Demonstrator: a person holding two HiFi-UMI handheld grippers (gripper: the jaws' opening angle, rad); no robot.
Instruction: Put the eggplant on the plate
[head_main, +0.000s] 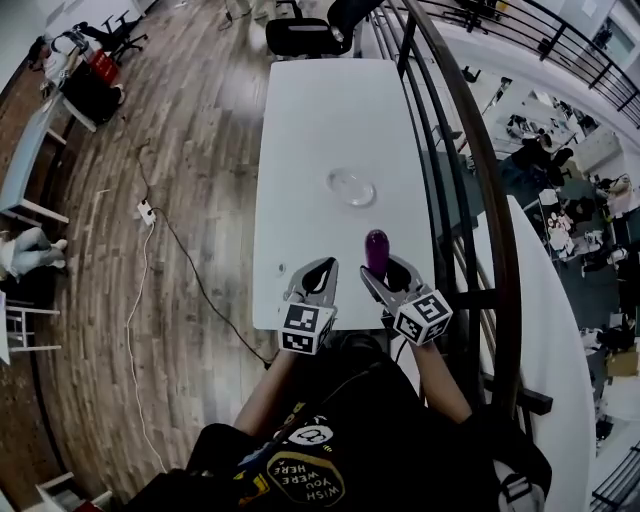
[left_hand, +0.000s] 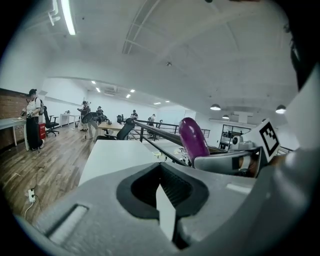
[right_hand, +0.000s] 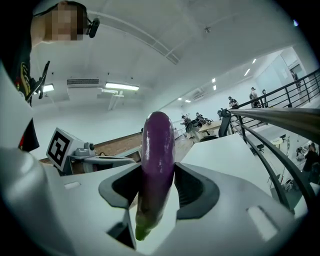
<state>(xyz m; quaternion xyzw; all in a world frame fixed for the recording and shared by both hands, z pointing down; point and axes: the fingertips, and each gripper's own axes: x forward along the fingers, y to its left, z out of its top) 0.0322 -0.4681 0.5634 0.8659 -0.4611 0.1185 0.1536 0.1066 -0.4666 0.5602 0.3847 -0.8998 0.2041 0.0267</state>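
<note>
My right gripper (head_main: 384, 268) is shut on a purple eggplant (head_main: 376, 250), which stands nearly upright above the near part of the white table (head_main: 300, 150). In the right gripper view the eggplant (right_hand: 157, 160) sits between the two jaws, green stem end down. A clear glass plate (head_main: 352, 187) lies on the table beyond it, nothing on it. My left gripper (head_main: 318, 278) hovers beside the right one, shut with nothing in it. The left gripper view shows its jaws meeting (left_hand: 162, 192), with the eggplant (left_hand: 193, 138) and the right gripper (left_hand: 225, 161) to the right.
A dark metal railing (head_main: 470, 150) runs along the table's right side. A black office chair (head_main: 300, 35) stands at the table's far end. On the wooden floor to the left lie a power strip (head_main: 146, 211) and its cable. People stand far off in the left gripper view.
</note>
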